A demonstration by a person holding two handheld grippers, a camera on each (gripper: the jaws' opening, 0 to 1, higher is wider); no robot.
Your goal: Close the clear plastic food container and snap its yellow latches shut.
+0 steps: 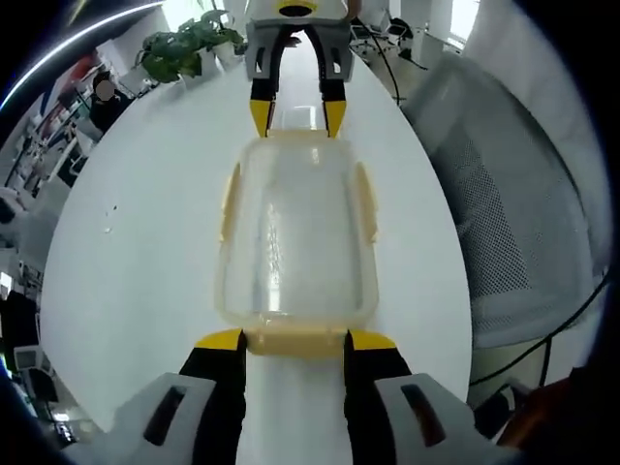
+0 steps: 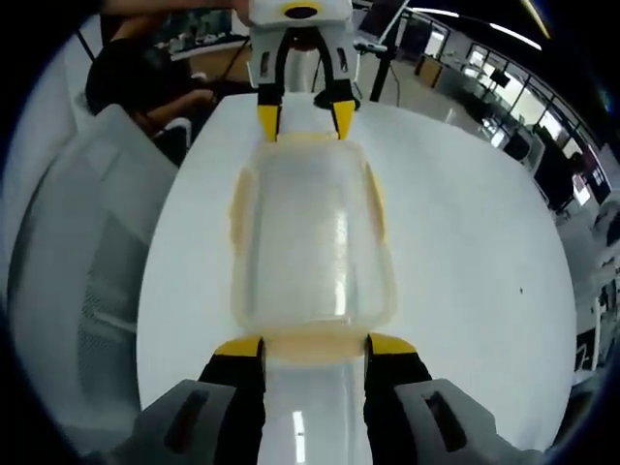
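The clear plastic food container (image 1: pixel 295 237) lies lengthwise on the white counter (image 1: pixel 136 252), lid already seated. Its yellow latches (image 1: pixel 229 201) line the long sides and both ends; through the fisheye I cannot tell whether any has snapped, so I judge closing done and latching left. I hold my left hand-held gripper (image 1: pixel 295 339) spread, jaws bracketing one end latch (image 1: pixel 295 341). My right hand-held gripper (image 2: pixel 315 345) is likewise spread at the opposite end latch (image 2: pixel 315 347). A mesh chair (image 1: pixel 513 223) stands beside the counter.
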